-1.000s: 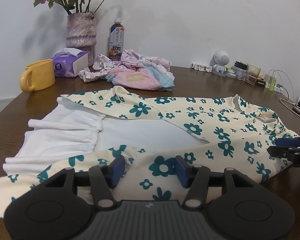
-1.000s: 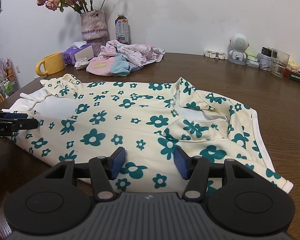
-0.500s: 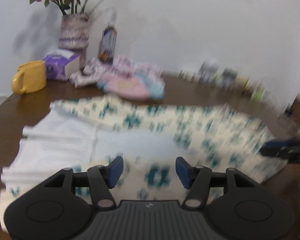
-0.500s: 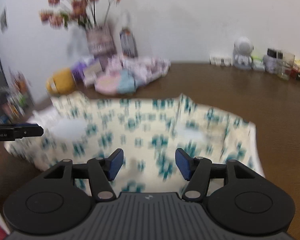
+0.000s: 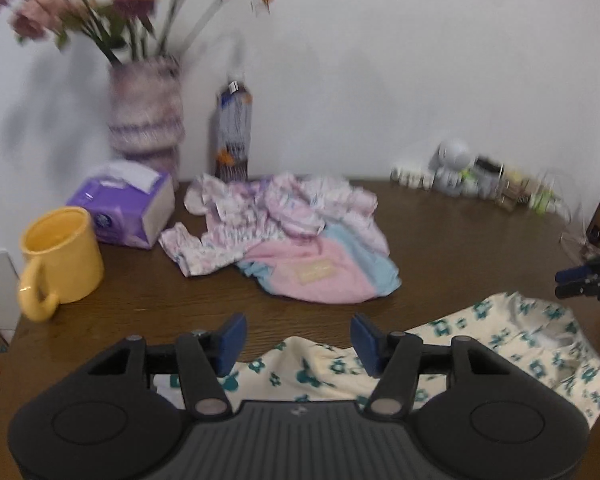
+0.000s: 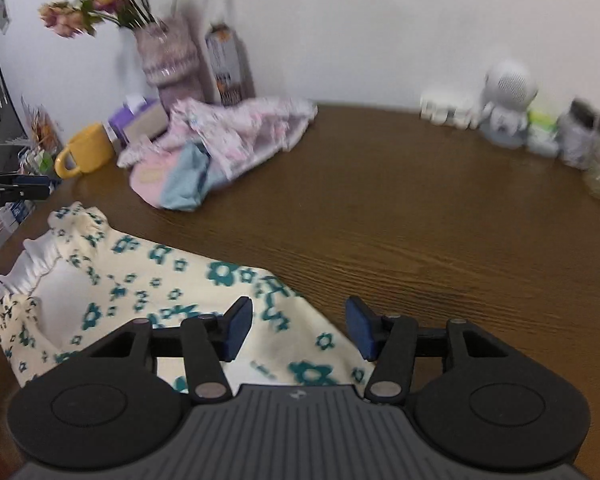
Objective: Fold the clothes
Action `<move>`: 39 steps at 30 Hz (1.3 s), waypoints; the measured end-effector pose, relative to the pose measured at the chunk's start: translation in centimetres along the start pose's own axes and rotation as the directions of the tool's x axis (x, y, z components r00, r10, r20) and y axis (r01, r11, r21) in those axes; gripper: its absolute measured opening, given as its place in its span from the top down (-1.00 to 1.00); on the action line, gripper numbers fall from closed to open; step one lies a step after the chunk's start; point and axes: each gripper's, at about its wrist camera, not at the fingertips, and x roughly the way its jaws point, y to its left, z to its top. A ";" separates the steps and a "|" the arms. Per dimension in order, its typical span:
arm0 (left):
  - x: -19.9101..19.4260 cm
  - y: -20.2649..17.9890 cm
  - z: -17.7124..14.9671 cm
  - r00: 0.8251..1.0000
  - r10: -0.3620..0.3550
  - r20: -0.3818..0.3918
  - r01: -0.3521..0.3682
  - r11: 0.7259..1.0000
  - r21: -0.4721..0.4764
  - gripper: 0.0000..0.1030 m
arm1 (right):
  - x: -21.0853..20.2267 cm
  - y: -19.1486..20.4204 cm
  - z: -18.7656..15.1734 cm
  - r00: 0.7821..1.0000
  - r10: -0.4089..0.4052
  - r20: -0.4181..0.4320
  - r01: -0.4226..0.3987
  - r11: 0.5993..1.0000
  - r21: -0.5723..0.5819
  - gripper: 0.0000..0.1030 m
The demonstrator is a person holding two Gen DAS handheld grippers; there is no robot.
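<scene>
A cream garment with teal flowers (image 5: 500, 340) lies flat on the brown table, low in both views; its white lining (image 6: 60, 296) shows at the left in the right wrist view. My left gripper (image 5: 299, 336) is open above the garment's far edge, nothing between its fingers. My right gripper (image 6: 299, 326) is open too, over the garment's (image 6: 160, 280) right corner. Each gripper shows in the other's view: the right one (image 5: 588, 280) at the right edge, the left one (image 6: 16, 190) at the left edge. Both views are blurred.
A pile of pink and blue clothes (image 5: 300, 240) lies beyond the garment. Behind it stand a yellow mug (image 5: 60, 256), a purple tissue box (image 5: 124, 208), a flower vase (image 5: 146, 120) and a bottle (image 5: 234, 132). A white toy robot (image 6: 508, 100) and small jars line the back right.
Both grippers have swung forward and up, so the garment has dropped to the bottom of each view and the pile of clothes looks closer. Both stayed open.
</scene>
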 end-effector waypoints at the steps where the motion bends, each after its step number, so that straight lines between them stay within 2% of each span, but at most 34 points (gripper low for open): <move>1: 1.0 0.4 0.3 1.000 -0.006 -0.025 0.007 1.000 0.010 -0.10 | 0.9 -0.4 0.4 1.000 0.014 -0.024 -0.014 1.000 -0.005 -0.04; 5: 4.8 1.8 1.6 0.992 -0.029 -0.124 0.035 0.998 0.048 -0.09 | 3.9 -0.5 2.0 0.992 0.065 -0.107 -0.069 0.997 -0.037 -0.03; 8: 7.6 2.9 2.5 0.979 -0.043 -0.198 0.059 0.995 0.074 -0.08 | 4.9 -1.1 3.3 0.985 0.130 -0.116 -0.132 0.991 -0.008 0.09; 11: 8.7 4.1 2.6 0.967 -0.101 -0.233 0.118 0.991 0.063 0.00 | 5.9 -2.1 4.1 0.977 0.177 -0.122 -0.175 0.984 0.021 0.22; 14: 9.6 4.4 2.5 0.957 -0.131 -0.258 0.152 0.986 0.062 0.07 | 7.4 -2.5 4.0 0.969 0.185 -0.164 -0.184 0.983 0.018 0.37; 17: 10.3 4.1 2.2 0.943 -0.142 -0.302 0.177 0.980 0.090 0.12 | 8.0 -1.8 3.5 0.956 0.224 -0.189 -0.231 0.973 -0.015 0.44; 23: 10.2 4.4 2.2 0.927 -0.163 -0.337 0.216 0.968 0.127 0.11 | 7.7 -1.1 3.5 0.945 0.242 -0.220 -0.264 0.962 -0.073 0.44; 30: 9.5 4.7 2.3 0.920 -0.196 -0.340 0.260 0.953 0.153 0.13 | 7.0 -1.1 4.8 0.936 0.293 -0.196 -0.312 0.947 -0.076 0.43; 32: 9.1 5.0 2.5 0.919 -0.211 -0.332 0.274 0.949 0.155 0.14 | 7.3 -0.9 5.0 0.935 0.286 -0.210 -0.310 0.947 -0.090 0.43; 39: 9.5 4.6 2.0 0.909 -0.181 -0.375 0.267 0.944 0.194 0.12 | 9.1 0.6 4.7 0.932 0.225 -0.283 -0.279 0.946 -0.167 0.45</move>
